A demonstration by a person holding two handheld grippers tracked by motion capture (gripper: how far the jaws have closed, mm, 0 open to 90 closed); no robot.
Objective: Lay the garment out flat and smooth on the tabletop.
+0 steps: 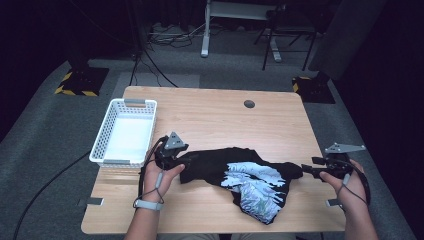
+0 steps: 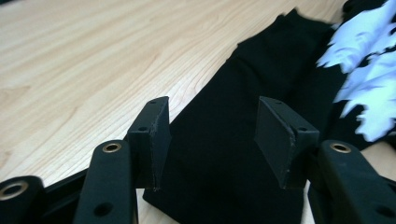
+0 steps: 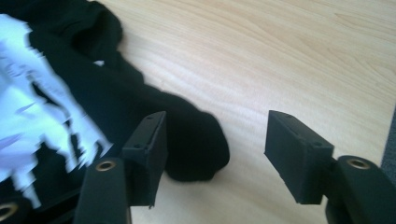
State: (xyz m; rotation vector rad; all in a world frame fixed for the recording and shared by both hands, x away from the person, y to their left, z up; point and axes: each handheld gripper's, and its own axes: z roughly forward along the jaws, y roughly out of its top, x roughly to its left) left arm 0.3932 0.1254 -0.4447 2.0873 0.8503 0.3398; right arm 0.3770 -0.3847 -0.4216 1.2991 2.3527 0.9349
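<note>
A black T-shirt (image 1: 210, 167) with a white and pale blue print (image 1: 255, 187) lies crumpled across the near half of the wooden table (image 1: 215, 117). My left gripper (image 1: 183, 161) is at the shirt's left end. In the left gripper view its jaws (image 2: 212, 135) stand open over flat black cloth (image 2: 233, 154), and the pads do not touch it. My right gripper (image 1: 306, 170) is at the shirt's right end. Its jaws (image 3: 215, 144) are open too, and the rounded end of a black sleeve (image 3: 196, 140) lies on the wood beside the left jaw.
A white slotted basket (image 1: 102, 135) stands empty at the table's left, just behind my left hand. A round cable hole (image 1: 249, 104) sits near the far edge. Bare wood stretches behind the shirt. The right table edge is close to my right hand.
</note>
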